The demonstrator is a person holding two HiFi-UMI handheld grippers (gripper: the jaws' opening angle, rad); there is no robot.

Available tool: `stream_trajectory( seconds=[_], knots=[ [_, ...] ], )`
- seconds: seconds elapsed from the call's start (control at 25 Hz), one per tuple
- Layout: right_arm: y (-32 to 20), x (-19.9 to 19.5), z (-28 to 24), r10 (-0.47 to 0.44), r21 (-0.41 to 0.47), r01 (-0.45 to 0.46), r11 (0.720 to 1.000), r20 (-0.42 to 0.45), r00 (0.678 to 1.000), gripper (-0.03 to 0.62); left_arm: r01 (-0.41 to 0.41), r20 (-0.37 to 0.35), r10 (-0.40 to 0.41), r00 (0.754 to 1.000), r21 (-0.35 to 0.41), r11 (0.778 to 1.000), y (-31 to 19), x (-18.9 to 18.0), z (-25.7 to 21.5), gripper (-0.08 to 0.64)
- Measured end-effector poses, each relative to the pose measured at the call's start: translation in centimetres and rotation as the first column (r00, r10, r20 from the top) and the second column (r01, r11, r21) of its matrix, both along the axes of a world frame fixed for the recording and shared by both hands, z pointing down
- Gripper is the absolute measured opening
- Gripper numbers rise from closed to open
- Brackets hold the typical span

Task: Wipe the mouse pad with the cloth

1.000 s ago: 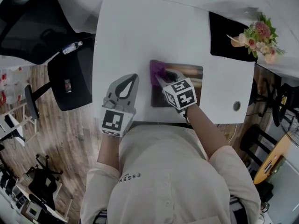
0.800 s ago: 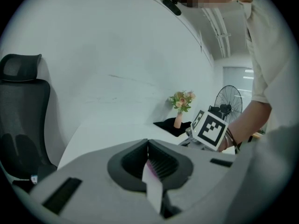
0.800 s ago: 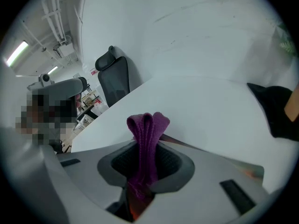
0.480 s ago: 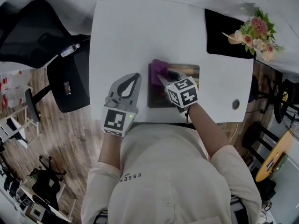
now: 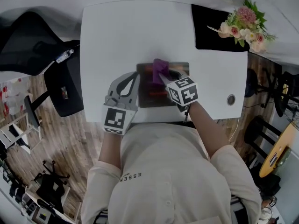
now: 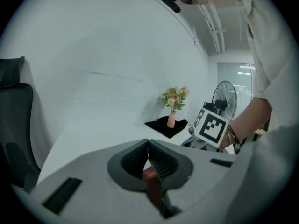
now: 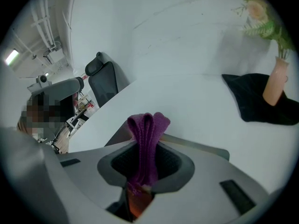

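Observation:
A dark mouse pad [image 5: 175, 94] lies near the front edge of the white table [image 5: 121, 31]. A folded purple cloth [image 5: 160, 70] rests on the pad's far half, left of its middle, and my right gripper [image 5: 162, 76] is shut on it. In the right gripper view the cloth [image 7: 145, 129] sticks up between the jaws of the right gripper [image 7: 145, 148], with the pad's edge [image 7: 117, 137] just beyond. My left gripper [image 5: 134, 76] hovers at the pad's left edge. The left gripper view shows its jaws [image 6: 148, 146] shut with nothing held.
A black mat [image 5: 210, 29] with a vase of flowers [image 5: 240, 22] sits at the table's far right corner. A round cable hole [image 5: 231, 99] is at the right front. A black office chair [image 5: 32, 36] stands left of the table.
My right gripper has dragged the cloth from the pad's left edge toward its middle. My left gripper has come right, up to the pad's left edge.

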State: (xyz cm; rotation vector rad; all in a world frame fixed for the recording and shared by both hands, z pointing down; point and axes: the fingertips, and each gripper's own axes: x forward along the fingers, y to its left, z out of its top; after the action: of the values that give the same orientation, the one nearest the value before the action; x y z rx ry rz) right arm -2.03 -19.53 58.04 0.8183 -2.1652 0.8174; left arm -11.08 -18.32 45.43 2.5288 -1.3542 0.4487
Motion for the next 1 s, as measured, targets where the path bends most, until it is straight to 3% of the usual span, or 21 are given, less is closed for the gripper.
stream_trajectory(
  seconds=[1.0],
  knots=[
    [-0.4,13.5,0.3,0.121,-0.01,-0.121,0.993,-0.009,0.993,0.094,0.032,0.007,-0.032,0.999,0.021,0.999,-0.2,9.2,-1.3,0.003]
  ],
)
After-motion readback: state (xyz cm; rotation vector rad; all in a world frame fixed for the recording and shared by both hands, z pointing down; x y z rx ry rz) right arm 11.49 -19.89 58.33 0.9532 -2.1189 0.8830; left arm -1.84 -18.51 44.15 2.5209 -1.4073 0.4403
